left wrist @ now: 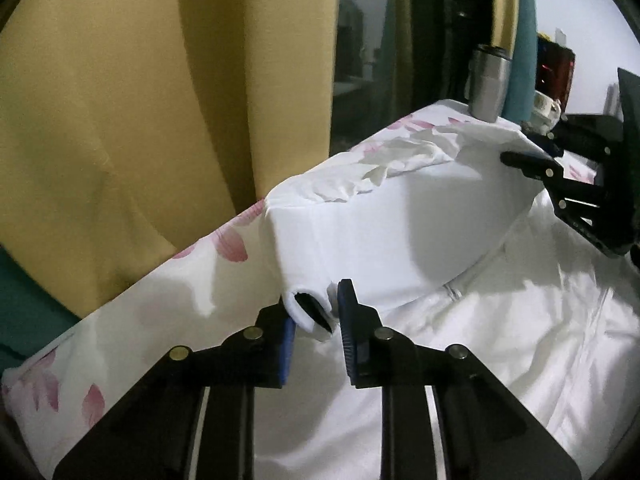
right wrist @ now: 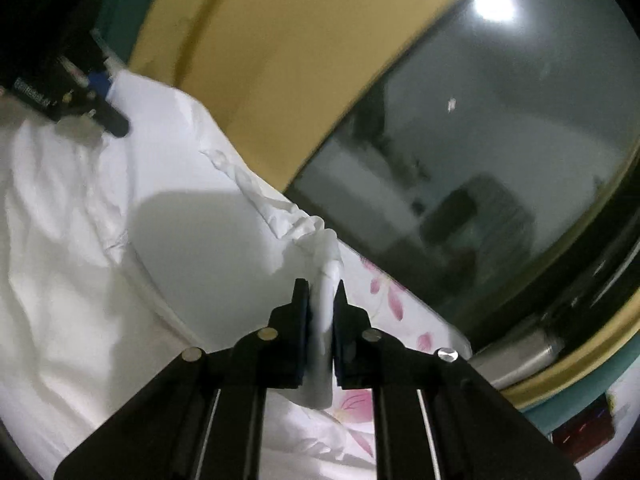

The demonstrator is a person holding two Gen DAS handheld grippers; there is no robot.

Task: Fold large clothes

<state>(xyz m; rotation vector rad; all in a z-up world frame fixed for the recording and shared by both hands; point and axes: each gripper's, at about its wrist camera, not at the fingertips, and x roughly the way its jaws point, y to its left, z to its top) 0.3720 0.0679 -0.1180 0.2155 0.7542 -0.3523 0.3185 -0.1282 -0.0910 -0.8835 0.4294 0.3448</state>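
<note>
Left wrist view: the left gripper [left wrist: 316,318] has its jaws clamped on a cuff of the white garment [left wrist: 400,216], which lies spread over the floral sheet [left wrist: 132,320]. Right wrist view: the right gripper [right wrist: 322,300] pinches another bunched white edge of it.

Two close wrist views, angled down from opposite ends — same white garment [left wrist: 400,216] between.
</note>
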